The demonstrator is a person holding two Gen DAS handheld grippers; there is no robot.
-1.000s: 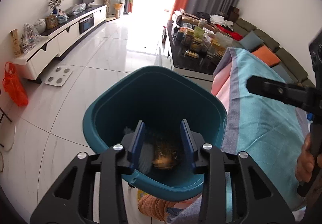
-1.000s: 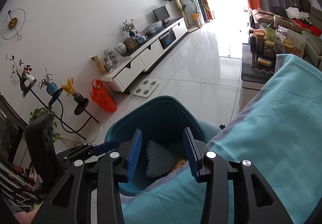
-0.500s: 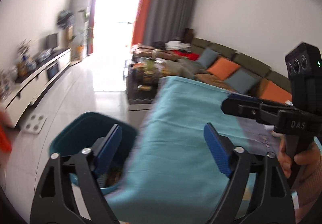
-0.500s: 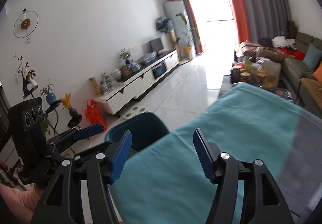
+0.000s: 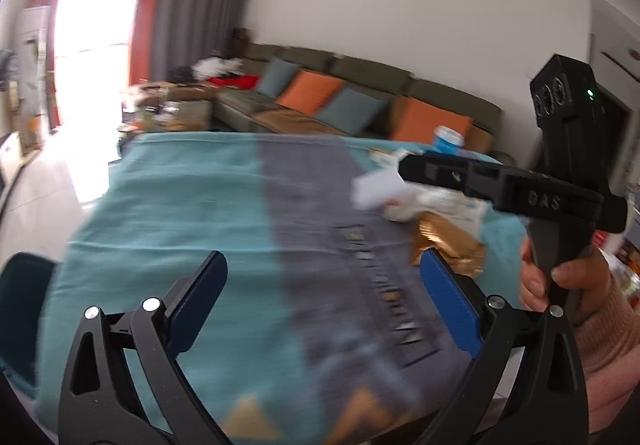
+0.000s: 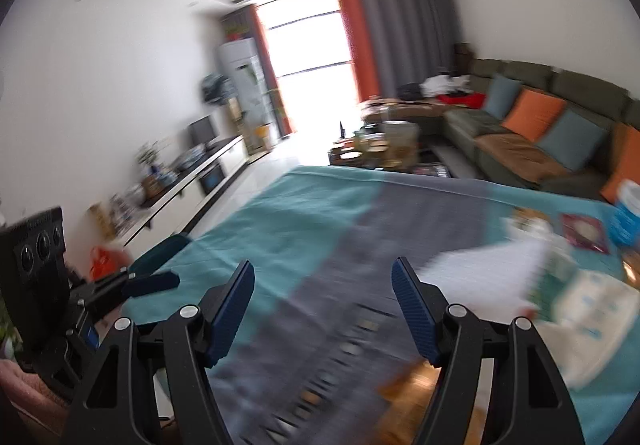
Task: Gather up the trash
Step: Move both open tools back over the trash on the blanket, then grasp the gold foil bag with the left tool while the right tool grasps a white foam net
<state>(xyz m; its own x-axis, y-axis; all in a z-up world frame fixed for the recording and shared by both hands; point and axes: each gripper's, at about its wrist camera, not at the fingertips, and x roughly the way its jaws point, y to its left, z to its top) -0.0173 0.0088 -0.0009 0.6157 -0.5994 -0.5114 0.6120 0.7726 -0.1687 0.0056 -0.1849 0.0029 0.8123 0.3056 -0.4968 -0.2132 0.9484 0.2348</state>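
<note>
While both pairs of blue pads are spreading wider with nothing between them, the left gripper [image 5: 322, 309] sits at the bottom of its frame over bare cloth, and the right gripper [image 6: 322, 311] does the same in its own view. Beyond the fingers lies the teal and grey tablecloth [image 5: 192, 205], blurred throughout.

At the right of the left wrist frame the trash is heaped: a white paper sheet [image 5: 376, 189], a crinkled golden-brown wrapper [image 5: 448, 241] just below it, and pale printed packaging [image 5: 456, 205] touching both. In the right wrist frame the same white sheet [image 6: 492, 269] sits right of centre, the packaging [image 6: 592, 309] at the lower right edge.

All of it looks light, thin and soft; paper probably slides on cloth and buckles under a pinch. The wrapper's crumpled ridges seem the surest hold; the sheet wants taking by a raised edge.

A dark teal bin [image 5: 20, 305] peeks in at the lower left edge.
</note>
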